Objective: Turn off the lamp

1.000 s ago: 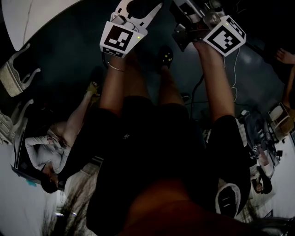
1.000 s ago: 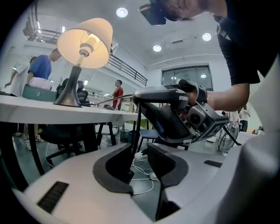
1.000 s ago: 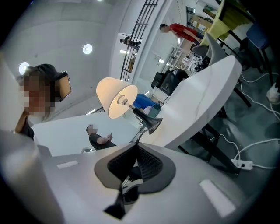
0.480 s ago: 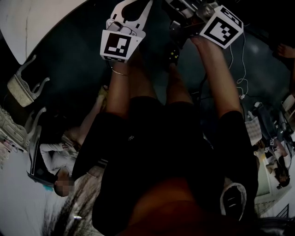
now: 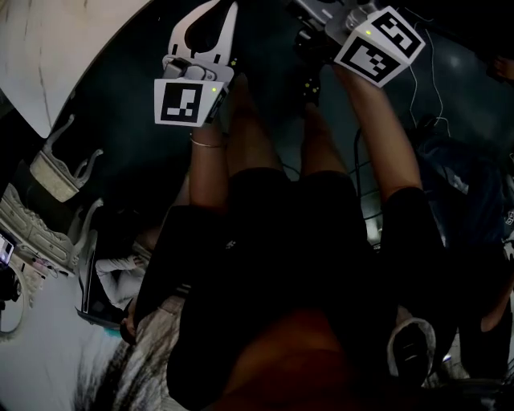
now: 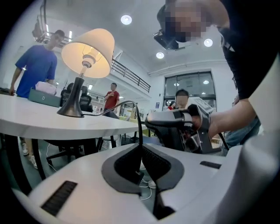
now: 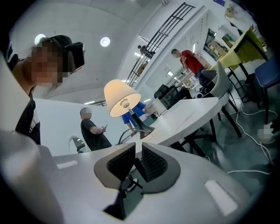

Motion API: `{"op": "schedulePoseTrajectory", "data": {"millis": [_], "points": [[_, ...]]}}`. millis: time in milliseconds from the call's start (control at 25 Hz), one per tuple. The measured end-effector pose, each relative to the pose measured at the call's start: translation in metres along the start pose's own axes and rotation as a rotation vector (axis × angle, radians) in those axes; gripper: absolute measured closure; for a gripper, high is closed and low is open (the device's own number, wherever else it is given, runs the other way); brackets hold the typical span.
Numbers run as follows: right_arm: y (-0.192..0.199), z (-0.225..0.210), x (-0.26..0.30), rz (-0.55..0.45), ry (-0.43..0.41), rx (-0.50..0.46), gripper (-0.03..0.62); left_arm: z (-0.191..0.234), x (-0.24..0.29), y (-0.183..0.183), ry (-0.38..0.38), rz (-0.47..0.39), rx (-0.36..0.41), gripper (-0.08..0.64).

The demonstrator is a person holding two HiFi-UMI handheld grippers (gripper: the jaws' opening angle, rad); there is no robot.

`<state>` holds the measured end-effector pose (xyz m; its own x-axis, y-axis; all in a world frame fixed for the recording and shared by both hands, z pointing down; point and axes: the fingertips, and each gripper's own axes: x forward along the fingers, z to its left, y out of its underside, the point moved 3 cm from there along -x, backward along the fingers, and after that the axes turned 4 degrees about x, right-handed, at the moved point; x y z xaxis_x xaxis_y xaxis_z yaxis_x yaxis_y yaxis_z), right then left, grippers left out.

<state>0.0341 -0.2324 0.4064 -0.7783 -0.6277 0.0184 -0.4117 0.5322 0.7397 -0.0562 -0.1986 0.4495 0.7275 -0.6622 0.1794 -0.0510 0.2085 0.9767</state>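
A lamp with a cream shade stands lit on the white round table; the right gripper view has it too, the lamp. Its black cord arcs off the table down to my left gripper, whose tips are shut on it. My right gripper points at the lamp; its jaws have just been opening and stand a narrow slit apart, with a dark piece low between the pads. From the left it appears as the right gripper, close beside the cord. In the head view the left gripper reaches towards the table.
A person in blue stands behind the table by a box. Others: one in red, one seated, one in black. White cables lie on the floor by the table legs. Shoes sit at the left.
The right gripper's marker cube has rolled and shifted a little at the top of the head view. The head view itself has swung; the left gripper keeps about its place.
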Motion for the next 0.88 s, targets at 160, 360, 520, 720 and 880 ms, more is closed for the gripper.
{"op": "schedulePoseTrajectory", "data": {"millis": [160,360,520,720,880], "points": [[0.015,-0.013,-0.018,-0.007,0.046,0.004,0.572,-0.003,-0.001,-0.009,-0.008,-0.036,-0.028,0.54],[0.039,-0.013,-0.022,-0.008,0.096,-0.003,0.571,-0.006,-0.008,-0.023,0.008,-0.048,0.001,0.54],[0.062,-0.009,-0.018,0.025,0.126,-0.031,0.559,-0.005,-0.011,-0.034,0.019,-0.072,-0.001,0.54],[0.08,-0.001,-0.013,0.056,0.144,-0.046,0.508,-0.005,-0.015,-0.044,0.023,-0.094,-0.001,0.54],[0.084,0.007,-0.005,0.072,0.129,-0.068,0.471,-0.007,-0.014,-0.048,0.027,-0.103,0.006,0.54]]}}
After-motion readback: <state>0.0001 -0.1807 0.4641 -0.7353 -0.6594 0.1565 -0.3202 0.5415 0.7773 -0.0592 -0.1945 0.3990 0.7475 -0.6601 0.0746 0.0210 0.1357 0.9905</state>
